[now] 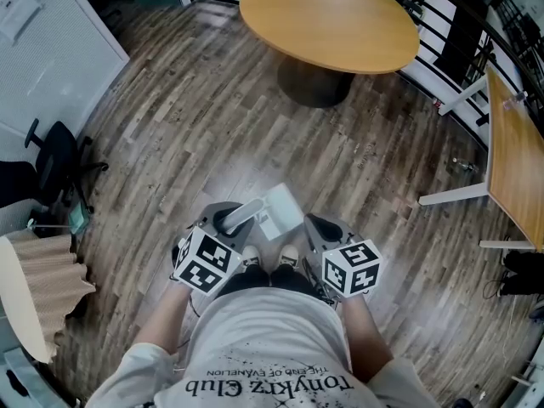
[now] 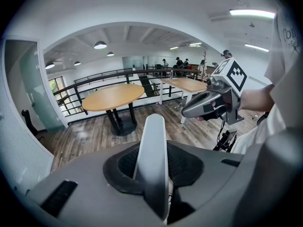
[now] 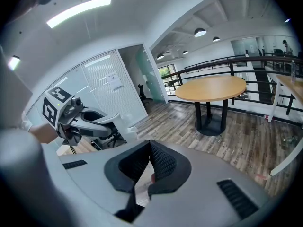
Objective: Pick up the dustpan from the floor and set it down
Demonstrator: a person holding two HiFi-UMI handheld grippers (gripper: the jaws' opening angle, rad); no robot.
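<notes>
My left gripper [image 1: 229, 219] is shut on the pale grey handle [image 1: 240, 217] of the white dustpan [image 1: 285, 209]. The dustpan is held off the wood floor, just ahead of the person's shoes. In the left gripper view the handle [image 2: 152, 160] runs straight up between the black pads [image 2: 182, 162] of my left gripper [image 2: 151, 174]. My right gripper [image 1: 327, 228] is level with the left, close on its right, with nothing in it. In the right gripper view its pads meet at the tips [image 3: 149, 148]. That view also shows the left gripper [image 3: 85, 122] with the dustpan [image 3: 127, 126].
A round wooden table [image 1: 331, 24] on a dark pedestal stands ahead. A rectangular wooden desk [image 1: 514, 160] with white legs is at the right. A black office chair [image 1: 51, 155] and a beige corrugated panel [image 1: 42, 279] are at the left. A black railing [image 1: 442, 7] runs behind the tables.
</notes>
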